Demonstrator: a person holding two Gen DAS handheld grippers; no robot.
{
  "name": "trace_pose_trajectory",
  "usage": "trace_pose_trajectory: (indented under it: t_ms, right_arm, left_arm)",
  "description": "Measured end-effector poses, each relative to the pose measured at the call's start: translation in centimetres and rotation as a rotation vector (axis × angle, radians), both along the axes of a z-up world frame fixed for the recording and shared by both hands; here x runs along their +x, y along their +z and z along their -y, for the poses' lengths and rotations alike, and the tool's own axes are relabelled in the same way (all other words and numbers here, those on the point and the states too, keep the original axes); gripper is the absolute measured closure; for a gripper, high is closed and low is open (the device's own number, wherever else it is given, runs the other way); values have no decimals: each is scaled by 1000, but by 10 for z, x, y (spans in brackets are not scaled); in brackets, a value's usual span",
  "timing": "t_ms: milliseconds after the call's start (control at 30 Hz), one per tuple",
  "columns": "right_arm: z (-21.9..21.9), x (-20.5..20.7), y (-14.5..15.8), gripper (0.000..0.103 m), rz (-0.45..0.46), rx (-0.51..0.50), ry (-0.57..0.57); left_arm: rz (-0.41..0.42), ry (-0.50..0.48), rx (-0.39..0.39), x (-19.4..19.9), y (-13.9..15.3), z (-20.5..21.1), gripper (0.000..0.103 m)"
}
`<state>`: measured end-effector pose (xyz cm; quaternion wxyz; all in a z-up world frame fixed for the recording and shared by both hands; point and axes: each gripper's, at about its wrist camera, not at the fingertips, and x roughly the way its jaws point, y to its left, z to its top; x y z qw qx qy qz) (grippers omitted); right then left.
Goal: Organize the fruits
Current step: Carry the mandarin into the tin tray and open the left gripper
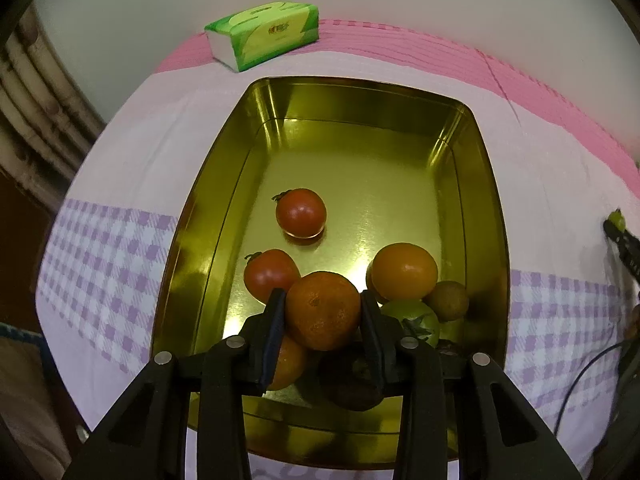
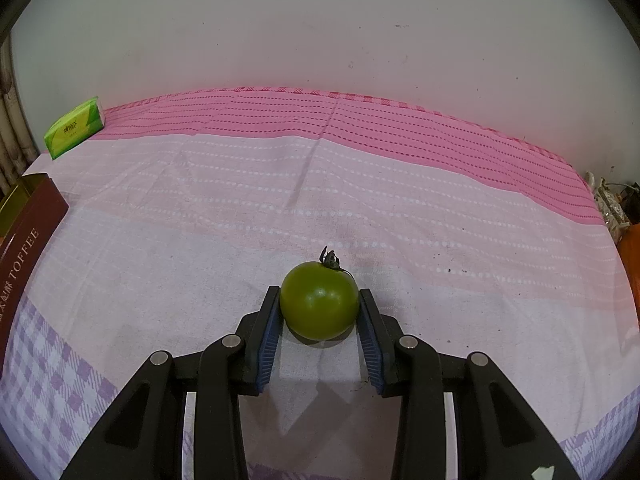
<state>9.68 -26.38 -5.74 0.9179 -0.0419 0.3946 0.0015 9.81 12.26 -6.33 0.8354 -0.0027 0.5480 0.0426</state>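
In the left wrist view my left gripper (image 1: 323, 312) is shut on an orange mandarin (image 1: 322, 310), held over the near end of a gold metal tin (image 1: 486, 184). In the tin lie two red tomatoes (image 1: 301, 213) (image 1: 269, 276), an orange fruit (image 1: 404, 276), a green tomato (image 1: 416, 318), a small brown fruit (image 1: 449, 300) and dark fruit partly hidden under the fingers. In the right wrist view my right gripper (image 2: 319, 312) is shut on a green tomato (image 2: 319, 305) just above the tablecloth (image 2: 200, 220). That gripper shows small at the right edge of the left wrist view.
A green tissue pack (image 1: 264, 35) (image 2: 74, 128) lies at the far edge by the wall. The tin's brown outer side marked TOFFEE (image 2: 28, 232) stands at the left of the right wrist view. Small objects (image 2: 612, 208) sit off the table's far right corner. A cable (image 1: 580, 384) hangs at right.
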Motion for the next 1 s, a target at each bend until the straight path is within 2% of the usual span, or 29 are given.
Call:
trace_pose_trajectory:
  t_ms: [400,700,900,1000]
  right_arm:
    - [1,0,-1,68,3,-16,-3]
    - [-1,0,0,69,4,-28,-2]
    - [-3,-1,0,69,6,-39,-4]
    - [-3,-1,0,69,6,-42,-4]
  left_arm:
    - [-4,-25,16,0,-1,0,62]
    - [25,-27,16,-10,17,0,59]
    - [84,-8,17,-23,40,-10,57]
    - [106,10,30,-30,50,-16,53]
